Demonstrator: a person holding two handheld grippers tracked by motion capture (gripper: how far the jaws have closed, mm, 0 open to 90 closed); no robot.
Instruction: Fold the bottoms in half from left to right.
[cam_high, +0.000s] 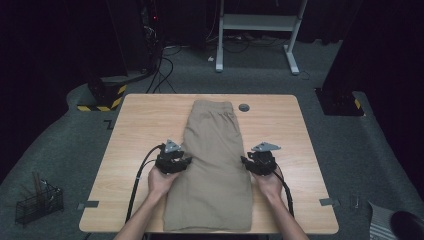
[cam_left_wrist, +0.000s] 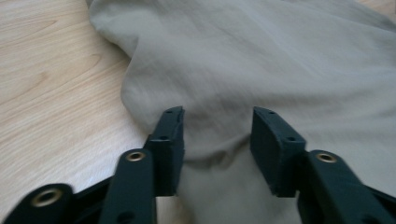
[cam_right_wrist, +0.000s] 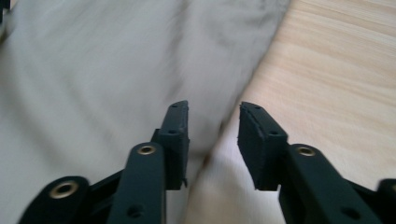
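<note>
Midway down the table's long run, shorts (cam_high: 216, 160) lie lengthwise between your grippers: left (cam_high: 173, 161) and right (cam_high: 261, 163) jaws part-open, empty, each straddling a side edge.

Shorts (cam_high: 212, 160) on table (cam_high: 135, 125), left tongs (cam_high: 176, 164) and right tongs (cam_high: 259, 165) flanking

High view: fixed overhead, looks forward and down, far off, whole table (cam_high: 280, 107) mid-frame, floor along the top. Left gripper view: rides low, very close, looks along its jaws at the khaki cloth (cam_left_wrist: 261, 60), wood at frame left. Right gripper view: same closeness, cloth at frame left, wood at right. All three share cloth and tabletop.
</note>
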